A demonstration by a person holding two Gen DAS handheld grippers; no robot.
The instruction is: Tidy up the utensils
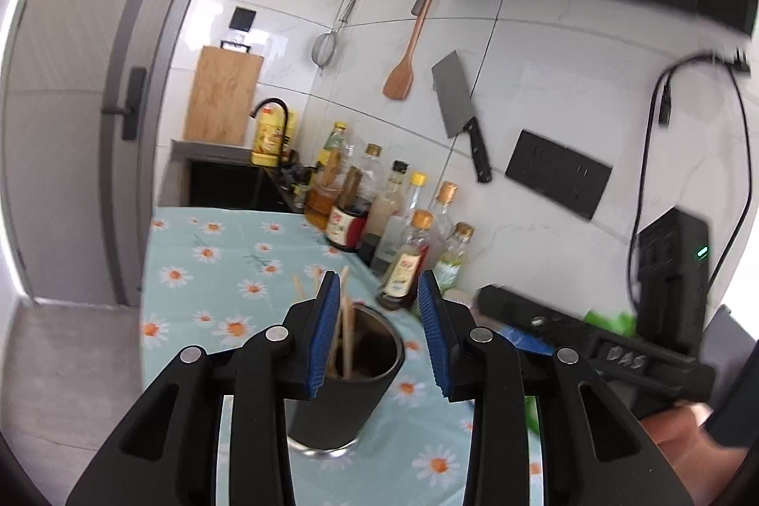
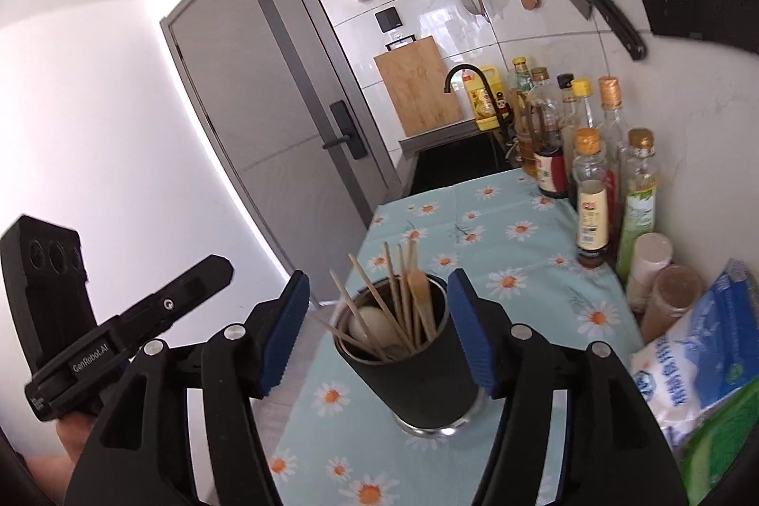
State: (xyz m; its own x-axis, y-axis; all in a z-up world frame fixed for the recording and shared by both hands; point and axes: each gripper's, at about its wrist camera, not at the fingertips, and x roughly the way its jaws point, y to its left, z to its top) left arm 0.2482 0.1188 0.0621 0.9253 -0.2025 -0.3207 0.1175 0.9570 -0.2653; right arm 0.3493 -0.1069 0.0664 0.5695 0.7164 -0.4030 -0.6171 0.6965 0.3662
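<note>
The dark utensil cup (image 2: 417, 368) stands upright on my daisy-print surface (image 2: 517, 231), wooden chopsticks (image 2: 403, 302) fanning from its mouth. My right tool (image 2: 379, 335) hangs above it, jaws apart either side, touching nothing; my left tool (image 1: 379, 335) likewise gapes. Only the right view shows a pale spoon (image 2: 370, 328) inside.

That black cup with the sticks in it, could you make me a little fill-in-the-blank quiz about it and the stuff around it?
1. The black cup stands on a cloth printed with ____.
2. Besides chopsticks, the cup holds a pale ____ spoon.
3. Both the left gripper and the right gripper are ____.
4. The cleaver hangs on the ____.

Missing words: daisies; white; open; wall
</note>
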